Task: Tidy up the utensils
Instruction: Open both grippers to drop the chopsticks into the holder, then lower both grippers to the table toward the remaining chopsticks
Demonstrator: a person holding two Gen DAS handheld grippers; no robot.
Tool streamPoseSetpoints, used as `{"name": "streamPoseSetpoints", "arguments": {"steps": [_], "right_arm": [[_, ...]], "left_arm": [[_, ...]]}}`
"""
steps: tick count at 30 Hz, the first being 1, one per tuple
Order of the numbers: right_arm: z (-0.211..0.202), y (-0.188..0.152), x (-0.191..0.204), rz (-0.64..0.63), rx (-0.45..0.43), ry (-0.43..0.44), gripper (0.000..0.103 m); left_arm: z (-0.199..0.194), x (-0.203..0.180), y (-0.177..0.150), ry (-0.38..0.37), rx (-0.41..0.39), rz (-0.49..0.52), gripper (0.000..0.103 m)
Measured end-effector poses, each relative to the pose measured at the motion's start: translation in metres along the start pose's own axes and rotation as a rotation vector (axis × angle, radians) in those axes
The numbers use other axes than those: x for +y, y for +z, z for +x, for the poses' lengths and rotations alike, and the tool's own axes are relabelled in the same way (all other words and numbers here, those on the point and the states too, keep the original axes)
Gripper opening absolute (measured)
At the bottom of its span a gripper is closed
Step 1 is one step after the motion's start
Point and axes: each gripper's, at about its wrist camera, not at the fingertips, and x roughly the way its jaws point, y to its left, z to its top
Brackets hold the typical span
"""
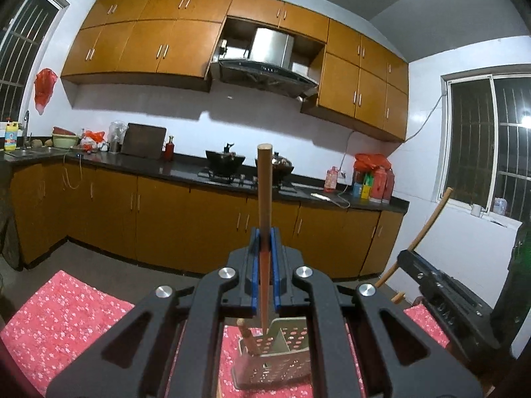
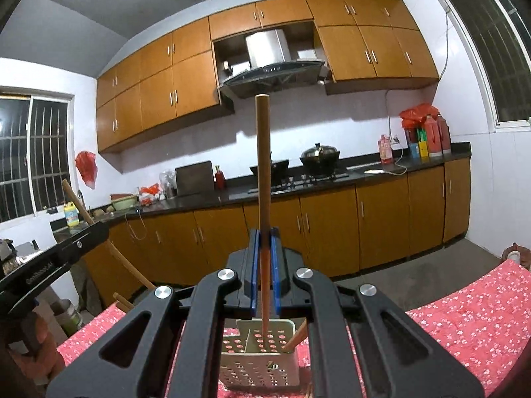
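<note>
Black linkage arms fill the bottom of both wrist views. Going from the left, the left gripper (image 1: 264, 232) has its blue-padded jaws drawn almost fully together, pinching a wooden chopstick (image 1: 265, 195) that stands upright, its blunt end high above the fingertips and its lower end reaching down into the perforated utensil holder (image 1: 275, 364) below. That holder sits on the pink floral tablecloth (image 1: 66, 315); a second wooden stick (image 1: 247, 336) leans in its left compartment, seen from this side. Further right in the same view the other gripper's black body shows with its own stick slanting upward.

The right gripper (image 2: 264, 232) is likewise nearly closed, gripping another upright wooden stick (image 2: 263, 172) between its pads, the lower tip dipping into the middle of the same holder (image 2: 262, 368). A divider splits the holder, and a slanted stick (image 2: 297, 338) rests in the compartment on the right from this angle. Both grippers hang above the holder, well apart from the kitchen counter (image 2: 365, 174) behind
</note>
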Motion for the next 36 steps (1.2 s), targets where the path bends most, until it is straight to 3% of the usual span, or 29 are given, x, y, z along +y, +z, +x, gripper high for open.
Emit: {"name": "streamPoseSetpoints", "arguments": {"steps": [6, 8, 10, 21, 25, 27, 29, 33, 36], "right_arm": [[0.010, -0.017, 0.001, -0.004, 0.092, 0.024, 0.009], [0.006, -0.016, -0.001, 0.003, 0.096, 0.023, 0.018], [0.000, -0.012, -0.002, 0.019, 0.088, 0.022, 0.037], [-0.044, 0.009, -0.025, 0.052, 0.054, -0.001, 0.040], [-0.048, -0.015, -0.046, 0.037, 0.169, -0.077, 0.040], [-0.042, -0.039, -0.059, 0.039, 0.279, -0.114, 0.040], [-0.031, -0.072, -0.072, 0.060, 0.417, -0.129, 0.040], [-0.012, -0.140, -0.082, 0.135, 0.680, -0.089, 0.024], [-0.010, -0.168, -0.075, 0.153, 0.751, -0.051, 0.022]], "left_arm": [[0.011, 0.002, -0.017, -0.022, 0.070, -0.006, 0.010], [0.010, 0.005, -0.018, -0.026, 0.075, -0.010, 0.014], [0.007, 0.006, -0.018, -0.022, 0.073, -0.013, 0.020], [-0.045, 0.022, -0.006, 0.003, 0.029, -0.044, 0.030], [-0.064, 0.039, -0.019, 0.043, 0.059, -0.050, 0.033], [-0.068, 0.049, -0.036, 0.068, 0.108, -0.047, 0.033], [-0.065, 0.059, -0.060, 0.098, 0.186, -0.033, 0.033], [-0.049, 0.073, -0.112, 0.103, 0.381, -0.037, 0.033], [-0.039, 0.073, -0.145, 0.076, 0.503, -0.028, 0.033]]}}
